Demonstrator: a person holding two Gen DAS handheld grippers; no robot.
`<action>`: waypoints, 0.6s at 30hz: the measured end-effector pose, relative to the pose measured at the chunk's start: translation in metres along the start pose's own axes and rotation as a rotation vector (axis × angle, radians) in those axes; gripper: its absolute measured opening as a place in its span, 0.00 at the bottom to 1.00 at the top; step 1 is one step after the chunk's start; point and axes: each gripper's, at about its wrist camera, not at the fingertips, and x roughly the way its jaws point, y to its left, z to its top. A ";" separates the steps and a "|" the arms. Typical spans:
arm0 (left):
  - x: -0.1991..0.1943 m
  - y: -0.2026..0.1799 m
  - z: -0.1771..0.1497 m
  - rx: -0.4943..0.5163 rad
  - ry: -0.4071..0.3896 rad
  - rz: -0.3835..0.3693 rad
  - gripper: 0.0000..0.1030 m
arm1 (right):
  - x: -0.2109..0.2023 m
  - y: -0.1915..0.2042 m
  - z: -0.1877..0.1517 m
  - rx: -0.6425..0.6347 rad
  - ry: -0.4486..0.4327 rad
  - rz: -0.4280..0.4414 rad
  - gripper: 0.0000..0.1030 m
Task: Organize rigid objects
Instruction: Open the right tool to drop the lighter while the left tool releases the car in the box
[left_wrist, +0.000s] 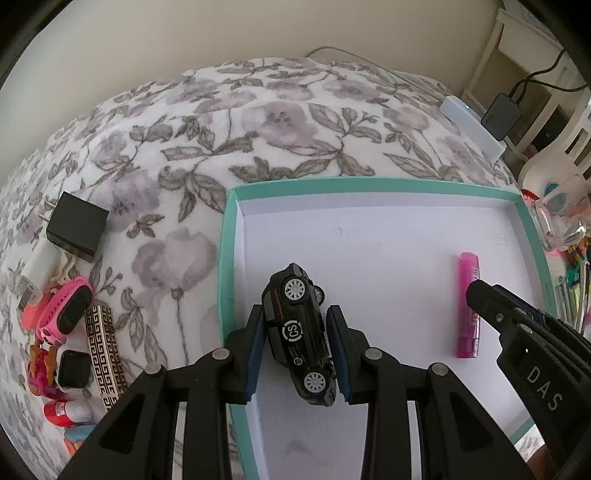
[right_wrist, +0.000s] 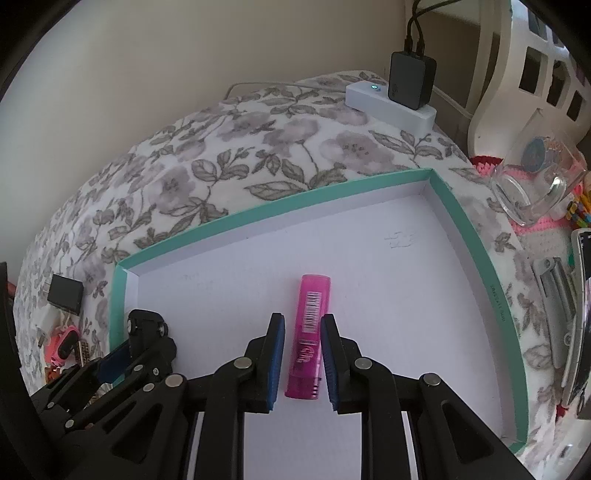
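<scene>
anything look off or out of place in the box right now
Yes: the black toy car in the left gripper is turned on its side, wheels facing the camera, over the teal-rimmed box. The pink lighter lies flat.

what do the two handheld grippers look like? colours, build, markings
Both look alike. The left gripper and right gripper have matte black linkage arms with triangular cutouts and round silver pivot pins. Each finger is a flat black plate faced with a blue ribbed pad. Seen from the left wrist camera, the right gripper's side carries white "DAS" lettering. No cables or sleeves are visible.
</scene>
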 end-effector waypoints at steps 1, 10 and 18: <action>0.000 0.001 0.000 -0.006 0.002 -0.011 0.35 | 0.000 0.000 0.000 -0.002 -0.001 -0.003 0.21; -0.010 -0.002 -0.003 -0.019 -0.004 -0.066 0.55 | -0.010 0.001 -0.002 -0.013 -0.027 -0.015 0.22; -0.028 0.006 -0.003 -0.055 -0.045 -0.073 0.67 | -0.028 -0.001 -0.001 0.012 -0.082 -0.014 0.22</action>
